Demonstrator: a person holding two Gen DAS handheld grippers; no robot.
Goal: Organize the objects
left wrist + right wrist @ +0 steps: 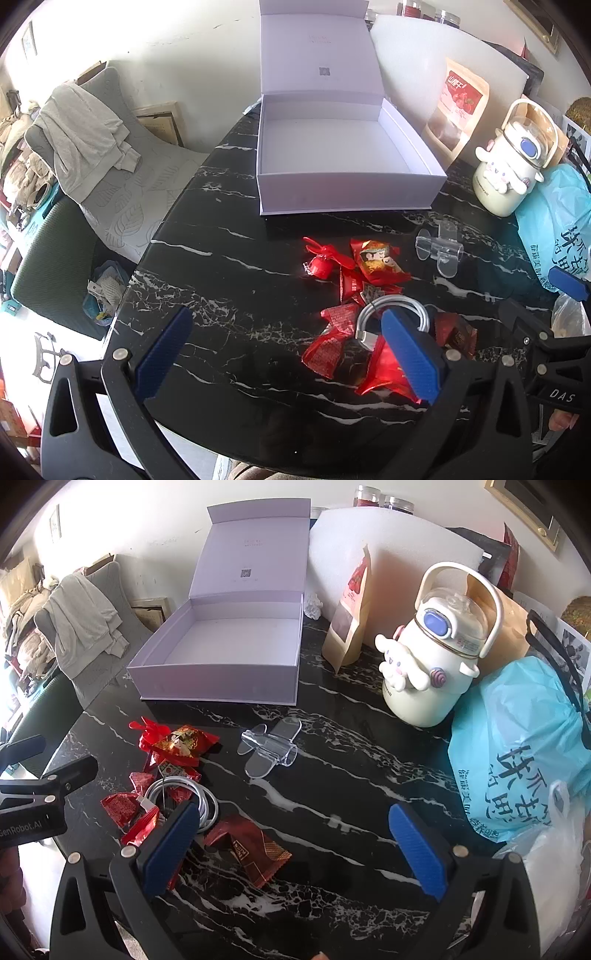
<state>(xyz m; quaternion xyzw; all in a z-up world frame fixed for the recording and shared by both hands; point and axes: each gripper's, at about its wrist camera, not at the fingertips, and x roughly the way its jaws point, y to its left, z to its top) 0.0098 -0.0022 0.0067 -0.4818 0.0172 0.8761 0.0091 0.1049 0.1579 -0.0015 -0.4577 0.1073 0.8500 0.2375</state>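
Left claw (288,354): spread wide, gripping nothing; its right blue pad (410,358) stood in front of the coiled cable (395,314) and some wrappers, though contact could not be judged.
Right claw (306,849): likewise spread wide and bare; bare black marble table (332,775) lay between its pads, and its left pad (170,845) overlapped the edge of the cable coil (184,797) in view.
White box (332,147): straight ahead of the left claw, far across the table, lid propped upright behind it; its inside showed nothing but its pale floor.
Red candy wrappers (369,266): loose on the table, ahead and to the right of the left claw, to the left of the right claw, outside the box.
Dark red packet (251,845): flat on the table just beside the right claw's left pad.
Clear plastic stand (269,749): ahead of the right claw, between it and the box, apart from the wrappers.
White cartoon bottle (432,657): far ahead and right of the right claw, upright.
Blue plastic bag (517,746): right of the right claw, beside the bottle.
Kraft snack pouch (351,616): standing between box and bottle.
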